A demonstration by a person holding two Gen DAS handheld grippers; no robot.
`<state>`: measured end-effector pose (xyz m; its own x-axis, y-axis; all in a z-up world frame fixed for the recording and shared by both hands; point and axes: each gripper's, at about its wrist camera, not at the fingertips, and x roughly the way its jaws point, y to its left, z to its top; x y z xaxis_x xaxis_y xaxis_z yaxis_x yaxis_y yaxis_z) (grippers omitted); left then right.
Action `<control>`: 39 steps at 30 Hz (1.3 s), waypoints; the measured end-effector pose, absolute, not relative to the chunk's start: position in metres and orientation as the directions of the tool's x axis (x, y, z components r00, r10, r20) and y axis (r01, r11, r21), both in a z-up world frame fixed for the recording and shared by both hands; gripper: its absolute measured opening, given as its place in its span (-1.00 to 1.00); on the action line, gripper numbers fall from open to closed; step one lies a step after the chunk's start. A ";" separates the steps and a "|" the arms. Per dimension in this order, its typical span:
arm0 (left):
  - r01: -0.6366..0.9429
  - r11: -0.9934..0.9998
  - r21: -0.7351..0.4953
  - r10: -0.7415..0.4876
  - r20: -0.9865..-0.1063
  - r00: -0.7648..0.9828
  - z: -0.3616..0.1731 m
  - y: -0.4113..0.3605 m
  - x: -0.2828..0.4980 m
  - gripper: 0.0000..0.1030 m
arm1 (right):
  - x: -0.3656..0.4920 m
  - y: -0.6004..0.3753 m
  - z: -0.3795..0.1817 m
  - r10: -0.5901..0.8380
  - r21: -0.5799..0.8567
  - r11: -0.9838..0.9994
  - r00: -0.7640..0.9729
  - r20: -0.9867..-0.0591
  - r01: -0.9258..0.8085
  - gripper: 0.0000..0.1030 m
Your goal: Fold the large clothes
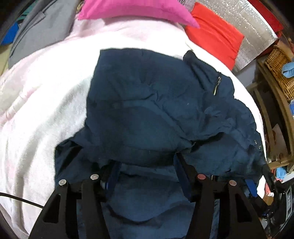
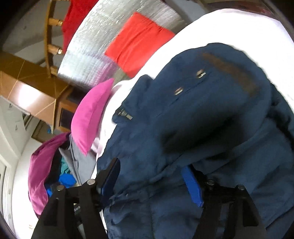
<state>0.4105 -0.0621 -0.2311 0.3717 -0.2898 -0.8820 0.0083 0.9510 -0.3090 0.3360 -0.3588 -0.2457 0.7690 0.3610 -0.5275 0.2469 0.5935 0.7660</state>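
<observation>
A large navy jacket (image 1: 156, 95) with a zip and metal snaps lies crumpled on a white blanket (image 1: 46, 92) on the bed. My left gripper (image 1: 147, 165) points down at its near edge. A thick fold of the cloth is bunched between the fingers and covers their tips, and the jaws are closed on it. In the right wrist view the jacket (image 2: 202, 119) fills the frame. My right gripper (image 2: 150, 176) stands open over it. Its blue pads are wide apart, with loose cloth lying between them and not pinched.
A pink pillow (image 1: 137, 9) and a red pillow (image 1: 215, 40) lie at the head of the bed against a silver foil mat (image 1: 248, 22). A wicker basket (image 1: 279, 68) sits on a wooden shelf to the right. Grey cloth (image 1: 42, 31) and a heap of clothes (image 2: 46, 165) lie beside the bed.
</observation>
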 end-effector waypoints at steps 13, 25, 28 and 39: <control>-0.008 0.955 -0.295 -0.264 -0.867 0.422 -0.221 -0.038 0.409 0.17 | 0.391 -0.309 -0.275 0.475 0.792 0.545 0.676 -0.563 0.276 0.20; -0.038 0.984 -0.172 -0.136 -0.878 0.459 -0.221 -0.037 0.417 0.18 | 0.375 -0.304 -0.271 0.419 0.714 0.658 0.674 -0.609 0.236 -0.52; -0.042 0.985 -0.170 -0.132 -0.878 0.460 -0.222 -0.036 0.419 0.20 | 0.371 -0.317 -0.275 0.497 0.781 0.576 0.654 -0.570 0.242 -0.41; -0.153 0.968 -0.201 -0.108 -0.878 0.466 -0.226 -0.005 0.429 0.26 | 0.294 -0.439 -0.256 0.235 0.756 0.488 0.768 -0.595 0.437 0.29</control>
<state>0.4292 -0.0046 -0.2261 0.4665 -0.1083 -0.8779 -0.1528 0.9677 -0.2006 0.2939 -0.4393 -0.2559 0.7685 0.2346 -0.5953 0.4366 0.4879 0.7559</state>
